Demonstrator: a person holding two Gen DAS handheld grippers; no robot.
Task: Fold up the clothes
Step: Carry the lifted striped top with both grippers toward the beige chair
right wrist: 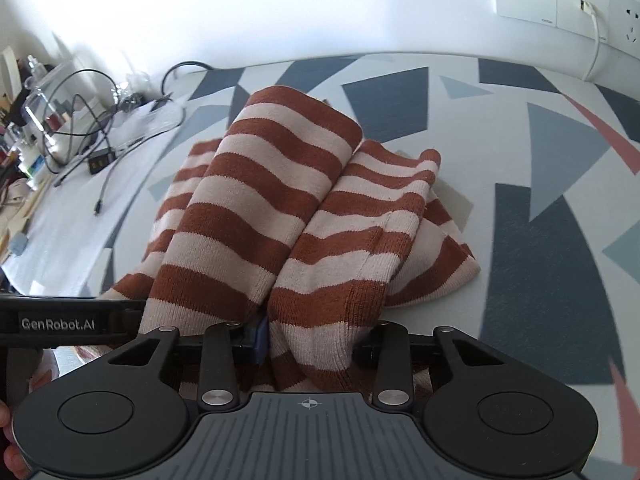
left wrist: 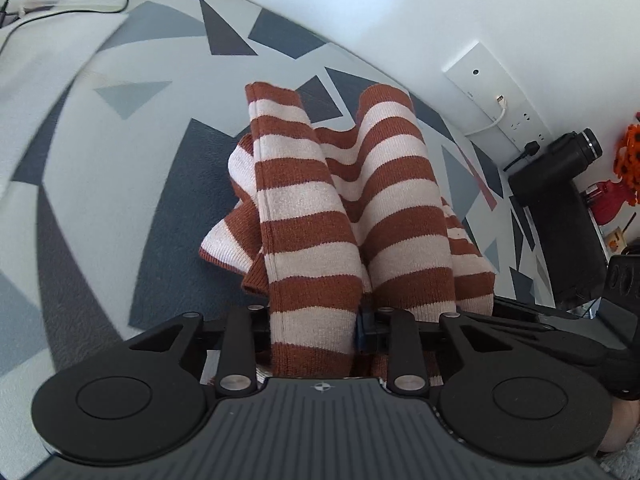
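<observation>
A rust-and-cream striped knit sweater (left wrist: 344, 208) hangs in folds from both grippers over a bed cover with grey geometric shapes (left wrist: 120, 184). In the left wrist view my left gripper (left wrist: 316, 332) is shut on a bunched edge of the sweater, which covers the fingertips. The same striped sweater (right wrist: 280, 208) fills the right wrist view, where my right gripper (right wrist: 312, 344) is shut on another bunched edge. Its lower part rests crumpled on the cover. The other gripper's black body (right wrist: 64, 324) shows at the left edge of the right wrist view.
A white wall socket panel with a plugged white cable (left wrist: 500, 100) sits behind the bed. A black device (left wrist: 560, 200) and red and orange ornaments (left wrist: 616, 192) stand at the right. Cables and clutter (right wrist: 80, 128) lie on a white surface to the left.
</observation>
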